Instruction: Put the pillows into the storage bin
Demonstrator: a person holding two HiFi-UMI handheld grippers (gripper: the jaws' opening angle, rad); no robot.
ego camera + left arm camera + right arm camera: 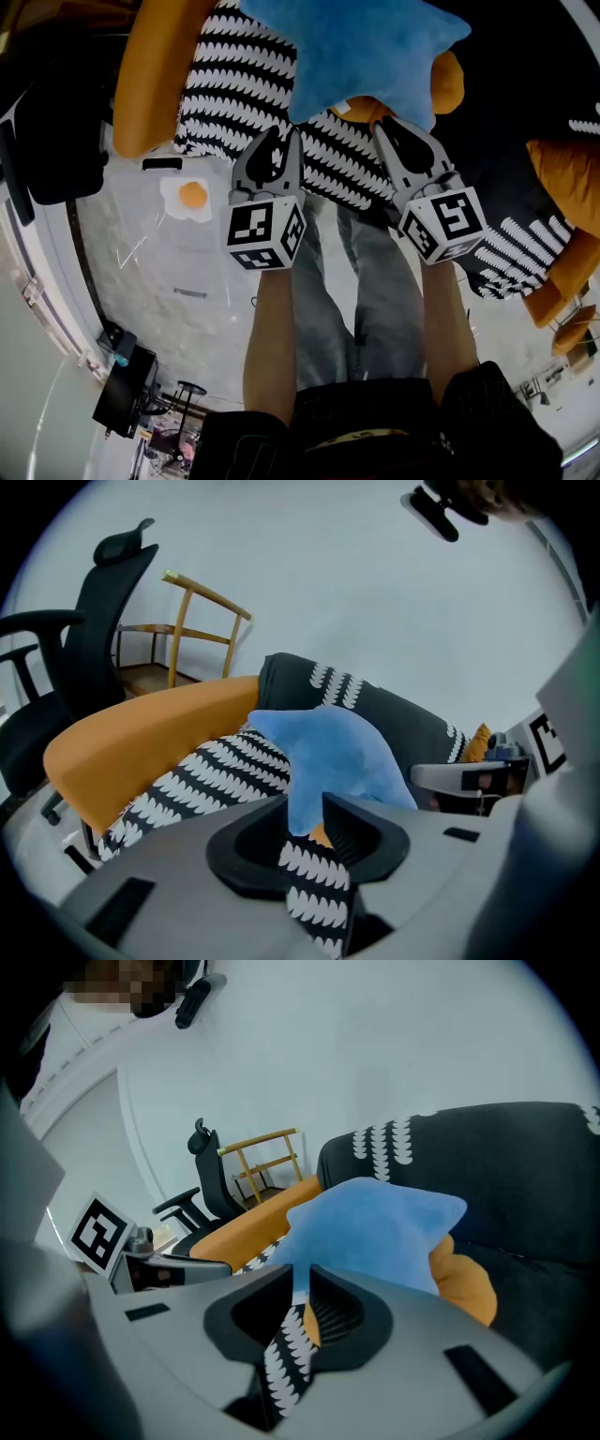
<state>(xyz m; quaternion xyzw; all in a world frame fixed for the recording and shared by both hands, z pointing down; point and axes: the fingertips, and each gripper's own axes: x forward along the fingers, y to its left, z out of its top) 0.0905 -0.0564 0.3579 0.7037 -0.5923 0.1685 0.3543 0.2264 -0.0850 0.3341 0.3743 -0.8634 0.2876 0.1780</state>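
looking down from the head view, the blue pillow [366, 52] is seen at the top of the frame, over a black-and-white patterned cushion [234, 84], with a long orange cushion [155, 66] to its left and a second orange cushion [448, 82] showing behind its right edge. whether the pillow rests on the patterned cushion or hangs just above it cannot be told. the left gripper [281, 136] is placed at the pillow's lower left corner and the right gripper [389, 127] at its lower right corner. in the left gripper view the jaws are seen parted, released, with the blue corner lying loosely between them and patterned fabric visible through the gap below. in the right gripper view the jaws are seen nearly together, clenched on a thin fold of the blue corner. a dark fabric body with white scallop marks [469, 1147] is noted behind the pillow; whether it is the storage bin cannot be told. a fried-egg shaped object [190, 198] lies on the pale floor, well apart from the cushions. a black office chair [103, 602] and a wooden chair [187, 630] stand against the wall.
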